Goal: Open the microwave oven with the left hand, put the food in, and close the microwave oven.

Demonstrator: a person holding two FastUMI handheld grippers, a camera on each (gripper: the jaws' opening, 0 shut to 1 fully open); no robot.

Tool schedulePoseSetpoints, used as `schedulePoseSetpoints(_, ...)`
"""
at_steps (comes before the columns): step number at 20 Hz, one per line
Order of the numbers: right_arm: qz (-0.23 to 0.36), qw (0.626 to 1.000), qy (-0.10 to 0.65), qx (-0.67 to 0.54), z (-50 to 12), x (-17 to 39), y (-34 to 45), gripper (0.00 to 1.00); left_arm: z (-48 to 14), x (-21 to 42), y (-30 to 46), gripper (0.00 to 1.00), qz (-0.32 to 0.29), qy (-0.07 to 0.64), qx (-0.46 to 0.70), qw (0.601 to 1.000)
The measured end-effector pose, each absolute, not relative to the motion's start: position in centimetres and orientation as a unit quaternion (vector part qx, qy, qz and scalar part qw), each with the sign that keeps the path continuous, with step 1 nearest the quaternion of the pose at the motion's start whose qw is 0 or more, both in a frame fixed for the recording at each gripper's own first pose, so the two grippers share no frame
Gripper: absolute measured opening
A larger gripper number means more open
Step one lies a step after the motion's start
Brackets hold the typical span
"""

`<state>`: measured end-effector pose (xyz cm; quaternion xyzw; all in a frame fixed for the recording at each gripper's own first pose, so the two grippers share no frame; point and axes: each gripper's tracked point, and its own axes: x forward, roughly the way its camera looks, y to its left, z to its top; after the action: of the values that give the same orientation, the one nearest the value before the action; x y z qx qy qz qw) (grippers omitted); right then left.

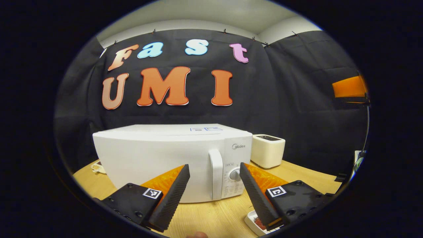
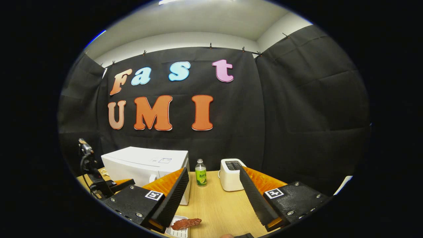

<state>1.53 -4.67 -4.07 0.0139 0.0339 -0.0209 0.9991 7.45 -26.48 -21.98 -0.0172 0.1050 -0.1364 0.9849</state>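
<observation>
In the left gripper view, the white microwave oven (image 1: 172, 158) is seen on the wooden table (image 1: 214, 218) with its door closed, the vertical door handle (image 1: 216, 173) and a control dial (image 1: 235, 174) at its right side. The left gripper (image 1: 214, 185) is held in front of the oven, its fingers spread wide and nothing between them; the handle is framed in the gap, apart from both fingers. A white toaster (image 1: 267, 150) is set just right of the oven.

In the right gripper view, the right gripper (image 2: 214, 191) is likewise held wide open and empty above the table. The food (image 2: 185, 223), a reddish-brown piece, is laid on a small white tray (image 2: 178, 231) near the gripper's left finger. A green-labelled bottle (image 2: 200, 173) is placed between oven and toaster.
</observation>
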Motion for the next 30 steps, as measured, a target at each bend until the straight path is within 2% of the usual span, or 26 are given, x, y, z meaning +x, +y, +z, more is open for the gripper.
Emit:
schedulePoseSetpoints(3, -0.031, 0.999, 0.039, 0.006, -5.0, 2.0, -5.7, 0.95, -24.1, 9.2, -27.1, 1.0, -0.128, 0.108, -0.008, 0.986)
schedulePoseSetpoints(4, -0.035, 0.998, 0.042, 0.004, -5.4, 2.1, -6.1, 0.95, -24.6, 9.8, -27.2, 0.94, -0.124, 0.11, -0.001, 0.986)
schedulePoseSetpoints(5, -0.04, 0.998, 0.044, 0.004, -5.7, 2.3, -6.4, 0.96, -25.1, 10.3, -27.7, 1.0, -0.123, 0.11, -0.001, 0.986)
schedulePoseSetpoints(6, -0.042, 0.998, 0.047, 0.003, -6.1, 2.4, -6.7, 0.96, -25.5, 10.8, -28.0, 0.94, -0.122, 0.112, -0.006, 0.986)
schedulePoseSetpoints(7, -0.044, 0.998, 0.05, 0.003, -6.5, 2.5, -6.9, 0.95, -26.0, 11.1, -28.2, 1.0, -0.121, 0.115, -0.009, 0.986)
schedulePoseSetpoints(8, -0.046, 0.998, 0.053, 0.005, -6.9, 2.8, -7.1, 0.95, -26.3, 11.4, -28.0, 0.94, -0.116, 0.116, -0.008, 0.986)
schedulePoseSetpoints(10, -0.048, 0.997, 0.059, 0.009, -7.5, 3.0, -7.3, 0.96, -26.9, 11.6, -27.8, 0.92, -0.103, 0.122, 0.002, 0.987)
schedulePoseSetpoints(12, -0.051, 0.997, 0.064, 0.011, -8.1, 3.1, -7.5, 0.96, -26.3, 11.8, -28.6, 0.67, -0.113, 0.113, 0.006, 0.987)
schedulePoseSetpoints(14, -0.052, 0.996, 0.067, 0.012, -8.3, 3.0, -7.4, 0.96, -26.6, 11.7, -28.6, 0.33, -0.113, 0.109, 0.006, 0.988)
schedulePoseSetpoints(16, -0.05, 0.997, 0.066, 0.01, -8.2, 2.9, -7.2, 0.96, -26.5, 11.9, -28.5, 0.31, -0.119, 0.108, 0.0, 0.987)
schedulePoseSetpoints(19, -0.048, 0.997, 0.064, 0.008, -8.0, 2.6, -6.9, 0.96, -26.6, 11.8, -28.5, 0.17, -0.132, 0.11, 0.002, 0.985)
schedulePoseSetpoints(20, -0.047, 0.997, 0.064, 0.006, -8.1, 2.4, -6.8, 0.96, -26.4, 11.7, -28.6, 0.17, -0.139, 0.111, -0.005, 0.984)
schedulePoseSetpoints(22, -0.045, 0.997, 0.062, 0.001, -8.0, 2.1, -6.6, 0.96, -26.5, 11.7, -28.6, 0.1, -0.149, 0.117, -0.006, 0.982)
schedulePoseSetpoints(24, -0.04, 0.997, 0.061, -0.007, -8.0, 1.8, -6.2, 0.96, -26.8, 10.0, -28.3, 0.1, -0.153, 0.135, -0.026, 0.979)
schedulePoseSetpoints(25, -0.039, 0.997, 0.06, -0.01, -8.0, 1.7, -6.0, 0.96, -26.2, 9.1, -28.2, 0.1, -0.158, 0.12, -0.025, 0.98)
schedulePoseSetpoints(27, -0.035, 0.997, 0.062, -0.009, -8.0, 1.6, -5.6, 0.96, -25.3, 6.6, -27.8, 0.12, -0.188, 0.1, -0.009, 0.977)
schedulePoseSetpoints(30, -0.02, 0.998, 0.062, -0.002, -7.9, 1.1, -4.0, 0.96, -25.1, 3.3, -26.5, 0.1, -0.226, 0.111, -0.025, 0.967)
